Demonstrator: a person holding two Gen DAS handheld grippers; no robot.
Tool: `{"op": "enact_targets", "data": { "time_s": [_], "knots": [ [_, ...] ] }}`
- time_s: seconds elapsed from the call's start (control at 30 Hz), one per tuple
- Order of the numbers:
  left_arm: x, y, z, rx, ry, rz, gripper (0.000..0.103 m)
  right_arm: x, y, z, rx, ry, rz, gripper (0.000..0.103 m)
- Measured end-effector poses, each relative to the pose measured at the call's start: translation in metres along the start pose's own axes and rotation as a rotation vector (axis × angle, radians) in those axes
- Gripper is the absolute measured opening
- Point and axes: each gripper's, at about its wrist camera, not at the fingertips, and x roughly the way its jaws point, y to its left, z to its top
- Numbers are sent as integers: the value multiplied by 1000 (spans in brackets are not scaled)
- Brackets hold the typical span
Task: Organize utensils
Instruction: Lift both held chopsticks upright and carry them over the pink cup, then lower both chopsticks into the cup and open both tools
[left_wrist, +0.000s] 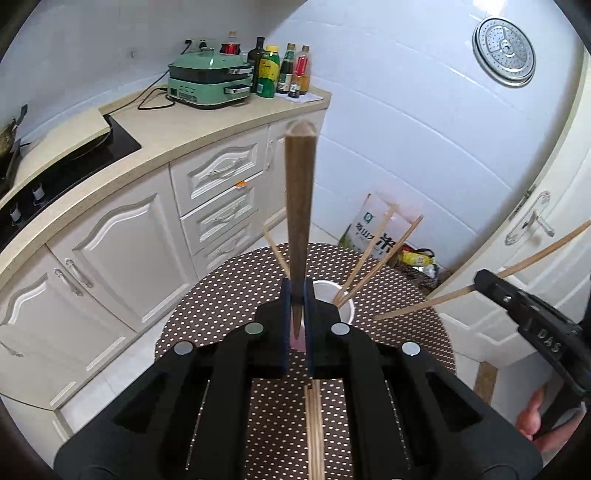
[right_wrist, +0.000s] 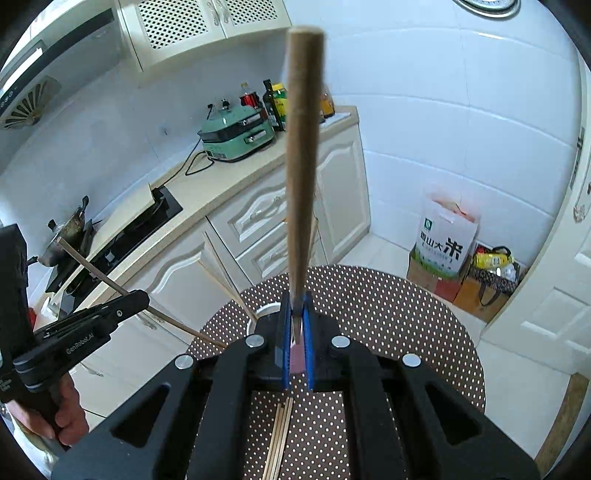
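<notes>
My left gripper (left_wrist: 297, 295) is shut on a chopstick (left_wrist: 300, 206) that points up and away from the camera. It is above a white cup (left_wrist: 345, 312) holding several chopsticks (left_wrist: 373, 258) on the dotted round table (left_wrist: 229, 295). My right gripper (right_wrist: 298, 314) is shut on another chopstick (right_wrist: 303, 155), also pointing up, just right of the cup (right_wrist: 264, 312). Each gripper shows in the other's view, the right (left_wrist: 535, 325) and the left (right_wrist: 92, 325), each holding its chopstick. A bundle of chopsticks (left_wrist: 314, 432) lies on the table under the grippers, seen in the right wrist view too (right_wrist: 279, 439).
A kitchen counter (left_wrist: 177, 122) with a green cooker (left_wrist: 208, 79), bottles (left_wrist: 280, 70) and a black hob (left_wrist: 85, 151) runs along the left. A rice bag (right_wrist: 443, 240) and other bags stand on the floor by the tiled wall. A white door (left_wrist: 535, 221) is at the right.
</notes>
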Motion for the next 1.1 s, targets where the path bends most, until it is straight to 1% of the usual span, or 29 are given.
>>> {"op": "enact_targets", "data": {
  "time_s": [0.13,0.3,0.4,0.47,0.57,0.8,1.0,1.1],
  "knots": [
    [-8,-2,10,-10,-8,-42,6,0,4,8,-17,-14,12,5],
    [-7,-8,17,14,-16,-37,6,9,6,14,-32,-8,19,5],
    [1,-14,18,42,-20,-18,6,17,7,15,-37,5,26,5],
    [10,-17,17,60,-5,0,6,23,7,12,-40,21,26,5],
    [25,-17,13,60,32,-10,6,34,7,7,-39,45,25,5],
    [58,-13,8,55,98,-1,6,63,9,0,-49,93,28,5],
    [85,-10,4,48,154,9,6,96,9,-10,-54,178,12,5],
    [98,-7,1,28,176,20,7,109,7,-15,-56,216,-4,5]
  ]
}}
